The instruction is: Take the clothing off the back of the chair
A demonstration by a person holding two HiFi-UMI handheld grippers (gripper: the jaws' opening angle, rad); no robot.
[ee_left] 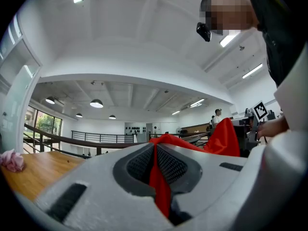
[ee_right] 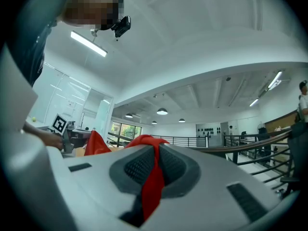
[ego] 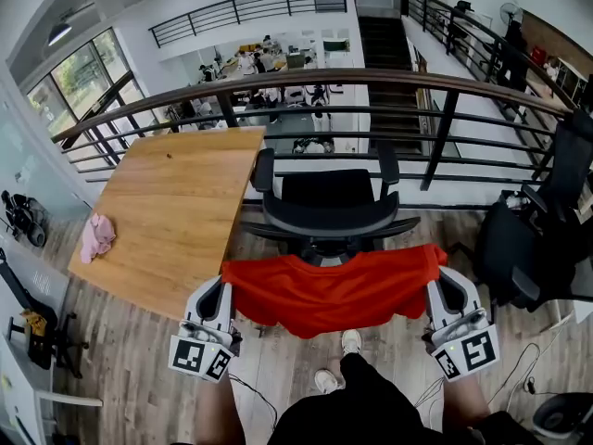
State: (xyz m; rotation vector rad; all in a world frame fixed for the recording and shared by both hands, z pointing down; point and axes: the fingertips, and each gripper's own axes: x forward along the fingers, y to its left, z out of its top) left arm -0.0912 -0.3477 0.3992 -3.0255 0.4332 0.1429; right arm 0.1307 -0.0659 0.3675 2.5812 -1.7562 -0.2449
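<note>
At the far left, a pink cloth [ego: 96, 236] lies near the edge of the wooden bench [ego: 176, 202]. It also shows at the left edge of the left gripper view [ee_left: 11, 160], on the bench [ee_left: 36, 173].

Just off the bench's near corner is the left claw [ego: 220, 293], held about level. Its jaws are pressed together on a fold of the red shirt [ego: 329, 290]. In its own view, a strip of red fabric [ee_left: 159, 182] runs down between the ribbed pads of the claw [ee_left: 155, 153], and the rest of the shirt rises to the right.

The shirt is stretched out wide between the two claws and sags in the middle. It hangs on the person's side of the black chair [ego: 326, 202], with its top edge right at the chair's back. Whether it touches the back cannot be told. Below it, the person's white shoes [ego: 350, 341] stand on the plank floor.

The right claw [ego: 441, 293] pinches the shirt's other end. In its own view, its jaws [ee_right: 155, 160] are closed on a red band [ee_right: 150, 189] that hangs down between the pads.

Farther right stands a second black chair [ego: 537, 239]. A dark railing [ego: 371, 80] curves behind everything.
</note>
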